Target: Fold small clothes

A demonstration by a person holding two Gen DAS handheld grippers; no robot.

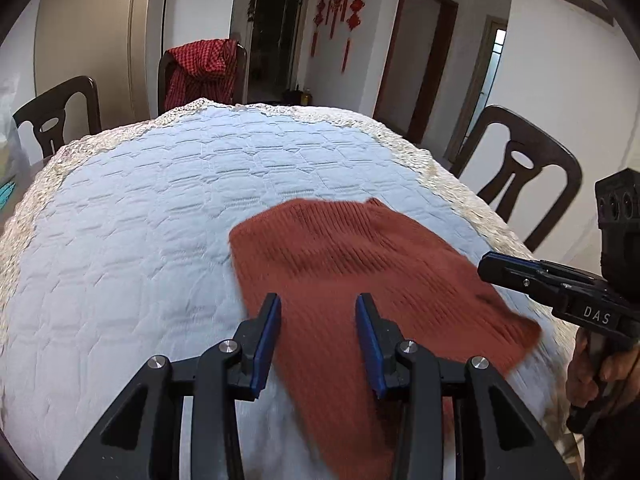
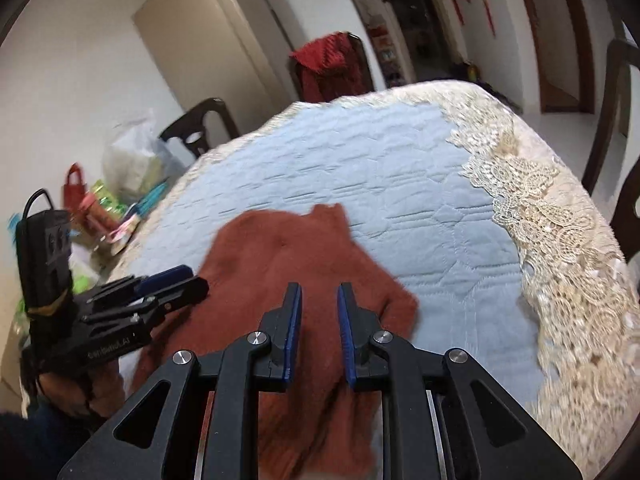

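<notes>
Both your left gripper [image 1: 318, 336] and right gripper [image 2: 319, 330] hover parted and empty over the rust knit garment [image 1: 360, 264], so next pinch its nearer edge to fold.

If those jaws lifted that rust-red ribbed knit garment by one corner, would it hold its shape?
Probably not. The rust-red ribbed knit garment lies limp and rumpled on the quilted blue table cover, so it would likely droop. Its thin look suggests it is light, and the ribbed texture should grip, not slip.
</notes>
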